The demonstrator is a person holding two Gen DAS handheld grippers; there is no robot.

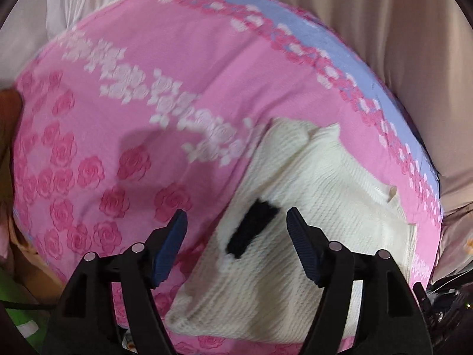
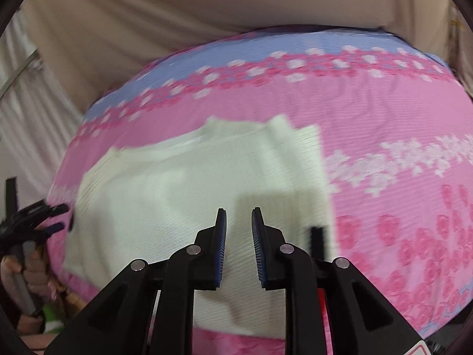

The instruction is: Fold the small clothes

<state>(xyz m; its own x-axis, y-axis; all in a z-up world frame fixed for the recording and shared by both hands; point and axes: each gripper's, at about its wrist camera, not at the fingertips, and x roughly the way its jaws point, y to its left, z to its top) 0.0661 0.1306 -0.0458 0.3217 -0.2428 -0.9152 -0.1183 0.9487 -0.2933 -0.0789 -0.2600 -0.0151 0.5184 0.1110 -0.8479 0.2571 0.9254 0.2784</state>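
1. Left wrist view shows the left tool [image 1: 236, 224] hovering over a cream knitted garment [image 1: 310, 213] that lies on a pink rose-patterned bedcover [image 1: 124, 94]; its blue-padded fingers [image 1: 304, 251] are spread wide with nothing between them.
2. Right wrist view shows the right tool [image 2: 239, 227] over the same cream knitted garment [image 2: 177, 201], fingers [image 2: 220, 245] partly apart and holding nothing.
3. The garment sits near the cover's blue-bordered edge [image 1: 295, 32], already looking doubled over, with a black patch [image 1: 254, 227] on its surface just ahead of the left tool.
4. The step in hand appears to be picking an edge for the next fold. To do it well, I would lower each tool onto a free edge or corner, pinch all layers together, and lift both sides evenly so the knit does not stretch or slide.
5. Carrying the edge across low and laying it flush with the opposite side should keep the fold square; the soft cover beneath may bunch if a finger digs in.
6. Both views are blurred, so the garment's type, its sleeves and how many layers it has cannot be told.
7. Its near edge is cut off behind the tools.
8. At the far left of the right wrist view, the left tool is small and dim.
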